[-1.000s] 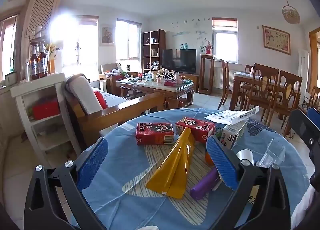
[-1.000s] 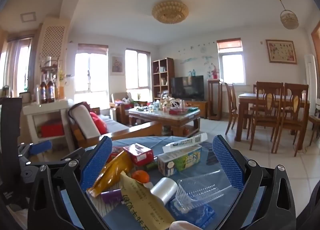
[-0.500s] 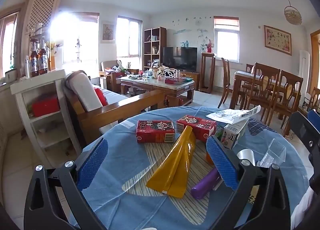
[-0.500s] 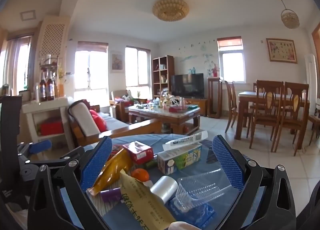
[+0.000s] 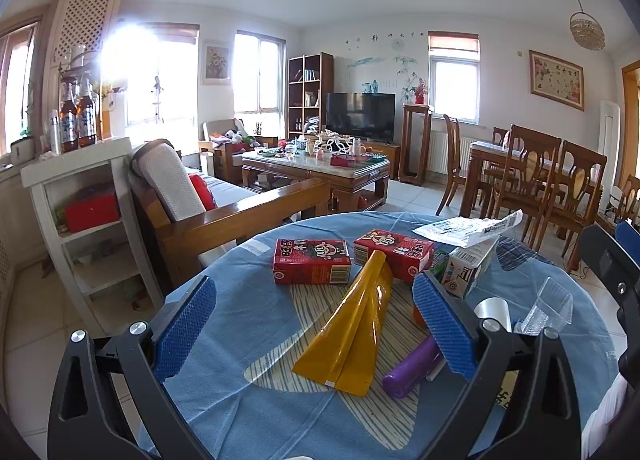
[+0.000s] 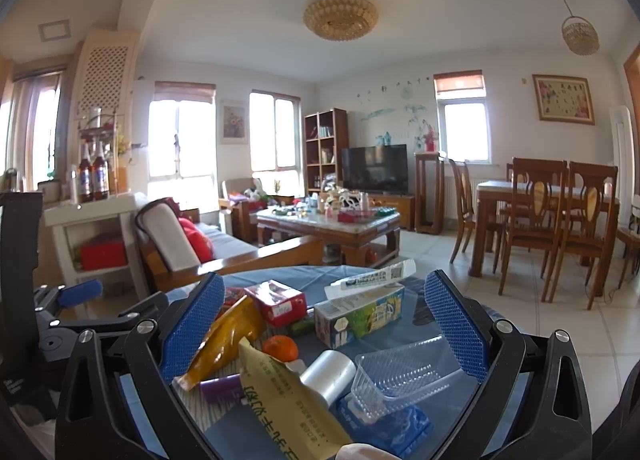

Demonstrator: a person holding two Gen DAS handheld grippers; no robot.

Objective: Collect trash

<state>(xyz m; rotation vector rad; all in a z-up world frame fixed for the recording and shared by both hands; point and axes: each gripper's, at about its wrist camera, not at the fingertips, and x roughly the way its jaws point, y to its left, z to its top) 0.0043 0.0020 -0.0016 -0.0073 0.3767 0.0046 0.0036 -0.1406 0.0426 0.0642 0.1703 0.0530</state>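
Trash lies on a round table with a blue cloth (image 5: pixel 240 340). In the left wrist view I see two red drink cartons (image 5: pixel 311 262), a yellow pouch (image 5: pixel 352 336), a purple tube (image 5: pixel 412 368), a milk carton (image 5: pixel 468 268) and a clear plastic tray (image 5: pixel 548 308). My left gripper (image 5: pixel 316 324) is open above the pouch. My right gripper (image 6: pixel 324 324) is open over a green-white carton (image 6: pixel 360 314), an orange (image 6: pixel 280 348), a clear tray (image 6: pixel 400 380), a silver roll (image 6: pixel 328 374) and a yellow paper packet (image 6: pixel 280 404).
A wooden sofa (image 5: pixel 200 212) and white shelf (image 5: pixel 80 220) stand left of the table. A coffee table (image 5: pixel 320 168) and TV are beyond. Dining chairs (image 5: pixel 540 180) stand at the right. The left gripper's body (image 6: pixel 60 320) shows at the right view's left edge.
Both views have shifted very slightly. Both grippers stay open and nothing on the table has moved.
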